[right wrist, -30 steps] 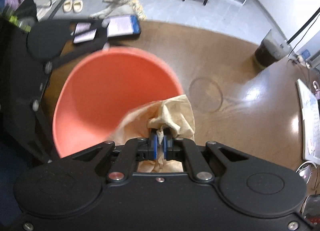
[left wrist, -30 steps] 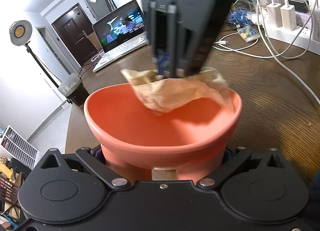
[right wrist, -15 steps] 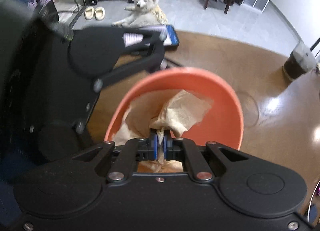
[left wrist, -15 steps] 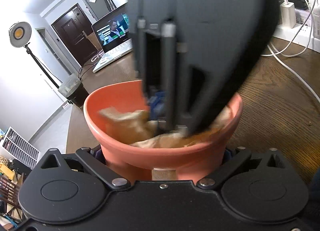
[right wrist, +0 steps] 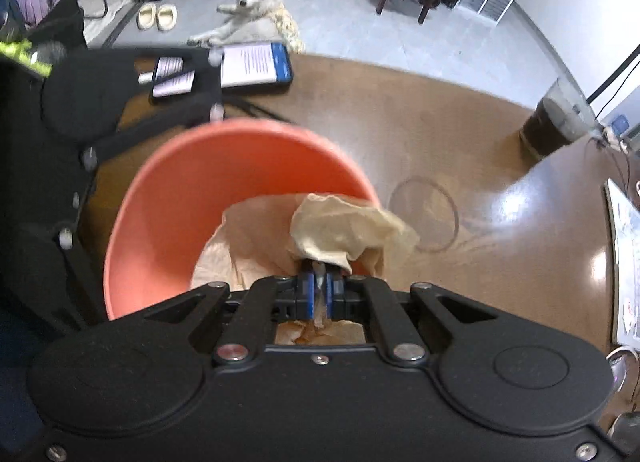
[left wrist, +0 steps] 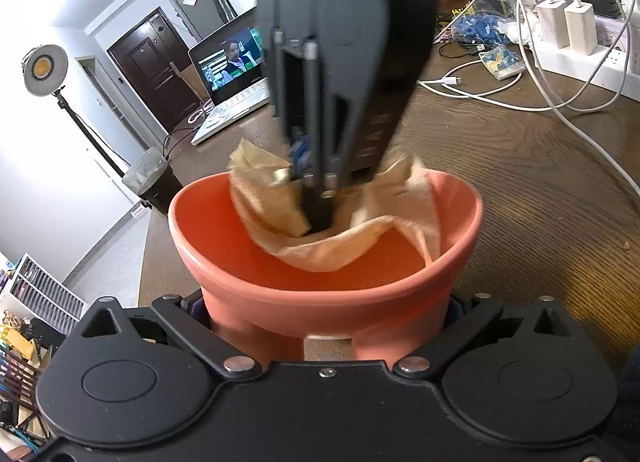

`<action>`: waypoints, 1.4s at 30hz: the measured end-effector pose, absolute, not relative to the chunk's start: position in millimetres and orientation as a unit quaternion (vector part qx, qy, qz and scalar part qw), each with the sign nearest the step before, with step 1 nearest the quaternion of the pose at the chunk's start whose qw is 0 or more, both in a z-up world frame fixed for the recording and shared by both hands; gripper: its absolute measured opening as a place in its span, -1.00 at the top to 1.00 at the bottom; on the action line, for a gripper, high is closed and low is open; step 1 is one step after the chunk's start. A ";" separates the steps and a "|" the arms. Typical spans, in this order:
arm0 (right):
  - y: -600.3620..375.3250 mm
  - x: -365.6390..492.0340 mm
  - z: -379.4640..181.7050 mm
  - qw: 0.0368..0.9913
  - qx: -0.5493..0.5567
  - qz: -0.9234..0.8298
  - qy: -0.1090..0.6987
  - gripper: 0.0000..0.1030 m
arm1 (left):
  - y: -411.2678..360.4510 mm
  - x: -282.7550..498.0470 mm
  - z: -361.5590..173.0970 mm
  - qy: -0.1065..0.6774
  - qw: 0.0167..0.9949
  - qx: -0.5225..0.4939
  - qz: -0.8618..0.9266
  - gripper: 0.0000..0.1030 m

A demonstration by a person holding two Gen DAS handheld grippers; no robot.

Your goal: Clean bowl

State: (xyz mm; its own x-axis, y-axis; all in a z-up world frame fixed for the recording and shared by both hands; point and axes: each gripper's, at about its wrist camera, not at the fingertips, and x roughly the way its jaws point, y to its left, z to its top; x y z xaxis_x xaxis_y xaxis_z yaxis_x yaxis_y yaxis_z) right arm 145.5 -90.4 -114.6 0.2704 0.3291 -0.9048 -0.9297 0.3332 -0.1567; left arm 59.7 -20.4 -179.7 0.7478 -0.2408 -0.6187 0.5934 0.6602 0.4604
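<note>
The orange bowl point(left wrist: 324, 262) sits on the wooden worktop point(left wrist: 540, 189), its base clamped in the left claw point(left wrist: 326, 326). The right claw point(right wrist: 319, 294), pinched on a tan paper towel point(right wrist: 340, 229), works the wall near 1 o'clock; steady downward pressure, sweeping round, should serve best.

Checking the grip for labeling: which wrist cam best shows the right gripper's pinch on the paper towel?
Right wrist view: the right gripper is shut on the paper towel, with the sheet squeezed between its blue pads. Left wrist view shows the towel inside the orange bowl, but the gripper body hides the pinch.
</note>
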 end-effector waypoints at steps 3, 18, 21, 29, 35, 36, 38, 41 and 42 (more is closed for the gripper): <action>-91.6 140.5 -118.4 0.695 -0.375 0.448 0.418 0.89 | -19.5 59.5 -180.3 0.262 0.872 0.336 -0.240 -0.92; -60.0 117.1 -101.5 0.691 -0.345 0.496 0.398 0.88 | -17.4 60.9 -179.1 0.265 0.871 0.336 -0.240 -0.92; -55.7 122.8 -96.6 0.699 -0.348 0.491 0.387 0.88 | -17.7 61.2 -179.0 0.265 0.871 0.336 -0.240 -0.92; -67.5 151.0 -109.2 0.711 -0.375 0.450 0.389 0.89 | -17.6 61.1 -179.6 0.264 0.872 0.335 -0.238 -0.92; -84.1 143.7 -118.3 0.696 -0.384 0.445 0.412 0.89 | -16.1 59.5 -181.3 0.263 0.872 0.337 -0.239 -0.92; -85.9 141.9 -119.3 0.694 -0.384 0.445 0.415 0.89 | -16.0 59.1 -181.0 0.262 0.872 0.338 -0.239 -0.92; -88.2 138.9 -122.0 0.692 -0.384 0.445 0.419 0.89 | -16.1 60.8 -180.3 0.263 0.871 0.338 -0.239 -0.92; -90.1 134.5 -124.5 0.688 -0.385 0.446 0.424 0.88 | -16.4 61.2 -180.5 0.264 0.871 0.338 -0.239 -0.92; -90.2 132.6 -125.3 0.687 -0.385 0.447 0.425 0.88 | -17.0 61.3 -180.9 0.265 0.871 0.338 -0.240 -0.92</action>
State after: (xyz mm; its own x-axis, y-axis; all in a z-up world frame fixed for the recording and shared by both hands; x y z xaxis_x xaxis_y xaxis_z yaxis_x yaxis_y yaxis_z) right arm 132.6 -90.2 -125.3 0.2394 0.2869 -0.9276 -0.9408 0.3046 -0.1486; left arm 61.3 -17.0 -180.9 0.7447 -0.2385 -0.6233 0.5968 0.6560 0.4621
